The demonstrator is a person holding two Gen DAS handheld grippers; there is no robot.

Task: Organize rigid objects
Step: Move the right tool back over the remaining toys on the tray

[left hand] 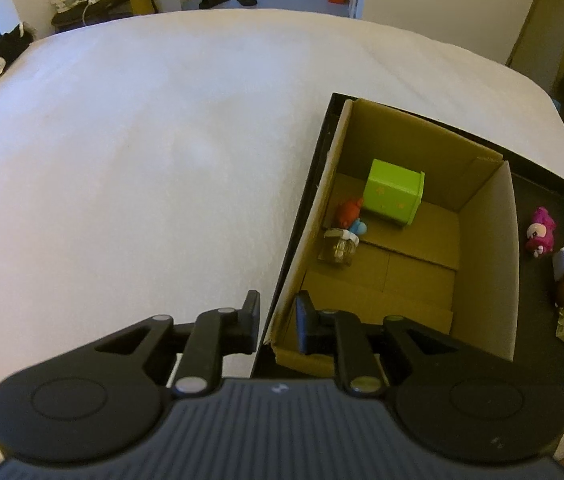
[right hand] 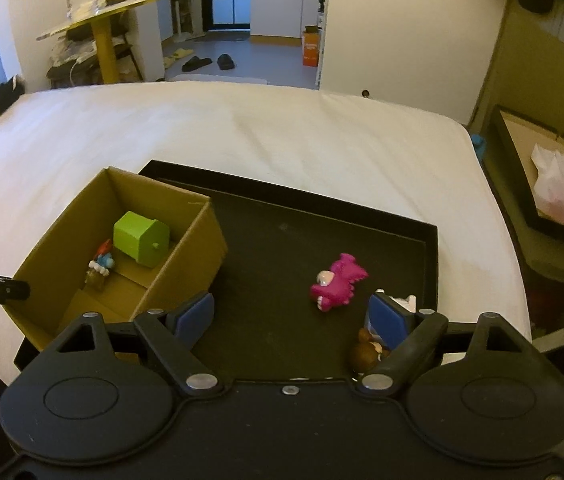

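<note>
Three toys already lie in the cardboard box (right hand: pixel 186 248); with your right gripper (right hand: pixel 292 318) spread and empty, centre it over the pink toy (right hand: pixel 336 282) before closing, while your left gripper (left hand: pixel 278 320) straddles the box wall, slightly parted.

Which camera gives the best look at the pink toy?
The right wrist view: the pink toy lies unobstructed near the middle of the black tray. In the left wrist view it is small and distorted at the right edge.
</note>
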